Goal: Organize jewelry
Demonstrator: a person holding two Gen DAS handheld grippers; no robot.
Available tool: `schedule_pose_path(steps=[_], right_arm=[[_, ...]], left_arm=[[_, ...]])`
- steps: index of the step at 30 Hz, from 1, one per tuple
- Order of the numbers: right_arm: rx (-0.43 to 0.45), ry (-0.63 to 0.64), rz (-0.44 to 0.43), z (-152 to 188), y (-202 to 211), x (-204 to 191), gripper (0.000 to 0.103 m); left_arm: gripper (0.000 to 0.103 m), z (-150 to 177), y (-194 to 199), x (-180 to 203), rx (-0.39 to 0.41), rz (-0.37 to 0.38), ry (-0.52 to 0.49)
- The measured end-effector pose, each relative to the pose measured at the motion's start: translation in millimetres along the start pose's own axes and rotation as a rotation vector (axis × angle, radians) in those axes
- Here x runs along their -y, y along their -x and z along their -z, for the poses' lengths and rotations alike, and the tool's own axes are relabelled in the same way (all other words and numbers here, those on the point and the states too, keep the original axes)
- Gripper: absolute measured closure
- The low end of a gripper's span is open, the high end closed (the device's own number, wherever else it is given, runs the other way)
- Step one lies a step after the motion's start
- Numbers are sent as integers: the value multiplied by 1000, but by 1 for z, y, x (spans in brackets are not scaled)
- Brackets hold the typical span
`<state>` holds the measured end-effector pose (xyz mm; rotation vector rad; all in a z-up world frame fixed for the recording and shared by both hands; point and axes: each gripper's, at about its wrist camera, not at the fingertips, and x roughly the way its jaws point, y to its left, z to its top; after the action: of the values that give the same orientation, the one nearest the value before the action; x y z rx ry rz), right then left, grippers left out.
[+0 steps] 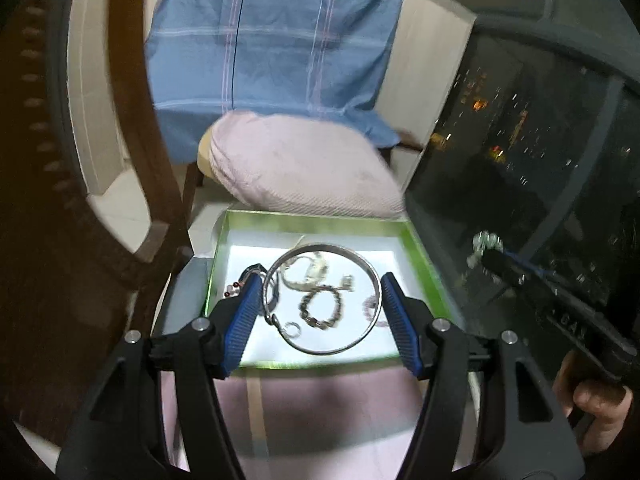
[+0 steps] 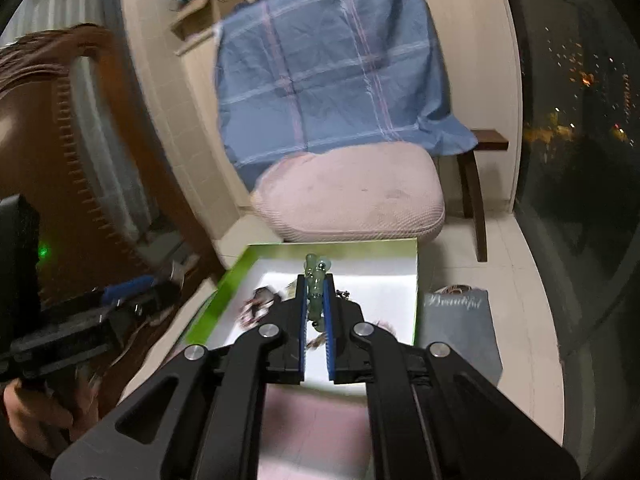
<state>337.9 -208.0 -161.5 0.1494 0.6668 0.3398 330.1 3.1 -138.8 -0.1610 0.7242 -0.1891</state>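
Observation:
A green-walled box [image 1: 316, 219] with a white floor lies below both grippers. My left gripper [image 1: 322, 280] is shut on a large silver bangle [image 1: 332, 353], whose rim touches both blue pads, above the box. Under it lie a chain bracelet [image 1: 322, 307], a small ring [image 1: 293, 329], red beads [image 1: 232, 289] and a purple bracelet [image 1: 370, 304]. My right gripper [image 2: 316, 280] is shut on a pale green bead bracelet [image 2: 316, 269], which sticks up past the fingertips over the box [image 2: 240, 264]. That bracelet [image 1: 486, 242] also shows blurred at the right of the left wrist view.
A chair with a pink cushion [image 2: 352, 196] and a blue plaid cloth [image 2: 332, 72] stands just behind the box. A grey paper bag [image 2: 460, 320] sits on the floor to the right. Dark window glass [image 1: 540, 140] runs along the right. A carved wooden chair [image 2: 60, 140] stands at the left.

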Motion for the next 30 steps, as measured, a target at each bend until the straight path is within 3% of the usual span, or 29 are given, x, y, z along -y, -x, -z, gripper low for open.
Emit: schedule_pose_path(steps=[7,9,11,13,15,20,25,30], right_arm=[[-119,-45,99,2,-82,29,94],[-122,-67,106,7,-86,32,82],[-109,-87,114,12,-82,33,40],[-77,-99,143,15,-69,34,27],[-45,-105,147,18,-49,31,20],[25,-56,170,37,28,4,4],[63,19,195,71,95,-29,4],[54,-21,194,94,135,-41,3]], left_arm=[[42,7,-83,-25,-137,-76,32],[39,12,-94,-29,-166,-84,23],[25,18,-95,-30,-182,-72,12],[16,23,-81,-32,-148,-62,10],[4,27,-54,-31,-105,-54,1],[4,46,25,-23,9,-58,-47],[4,80,86,-12,38,-113,-85],[4,111,117,-4,113,-137,-104]])
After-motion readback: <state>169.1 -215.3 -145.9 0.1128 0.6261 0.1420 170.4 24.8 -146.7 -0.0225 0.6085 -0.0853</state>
